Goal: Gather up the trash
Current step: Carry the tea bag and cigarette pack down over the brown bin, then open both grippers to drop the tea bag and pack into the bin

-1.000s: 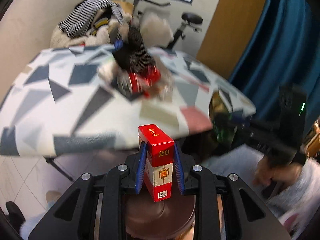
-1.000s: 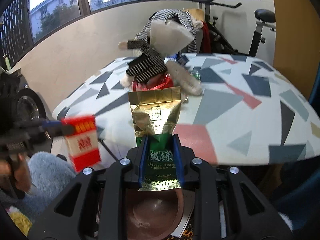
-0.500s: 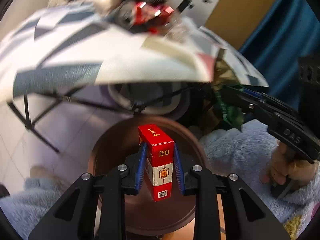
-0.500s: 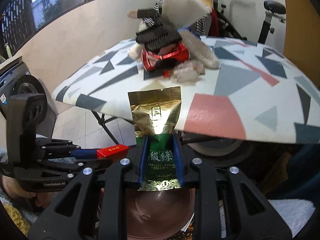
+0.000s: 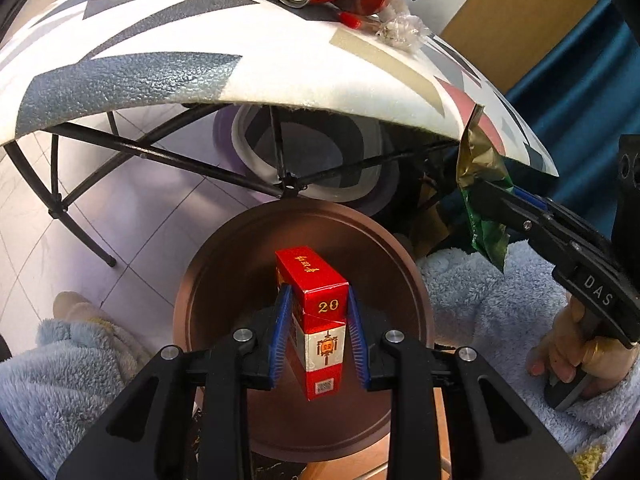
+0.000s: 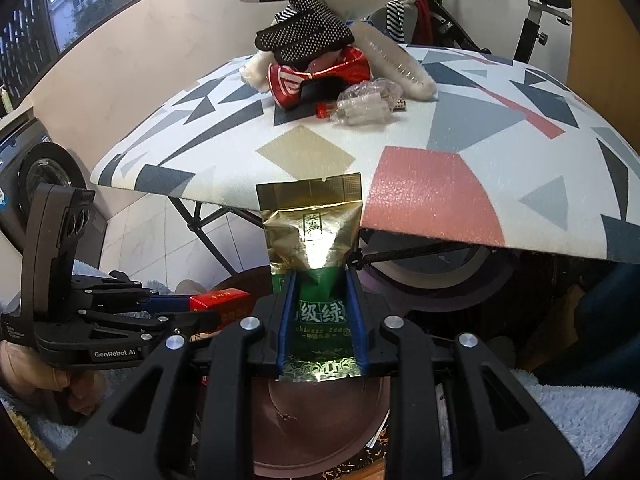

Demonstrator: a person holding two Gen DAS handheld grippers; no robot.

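While the left gripper hangs over the brown bin, its jaws have just been easing apart, the red cigarette pack between the pads, apparently still touching. Right gripper clamps the gold-green tea pouch above the same bin, whose interior shows nothing settled. Farther off, near the table edge, lie a crushed red can, plastic wrapper and dotted glove.

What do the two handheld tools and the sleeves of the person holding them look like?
Both tools are matte black plastic with angular cut-out arms, silver screw heads and blue ribbed pads on the fingers. The left tool carries white "GenRobot.AI" lettering on its side, seen from the right wrist; the right tool shows "DAS" lettering, seen from the left wrist. The person wears fluffy pale-blue fleece sleeves.
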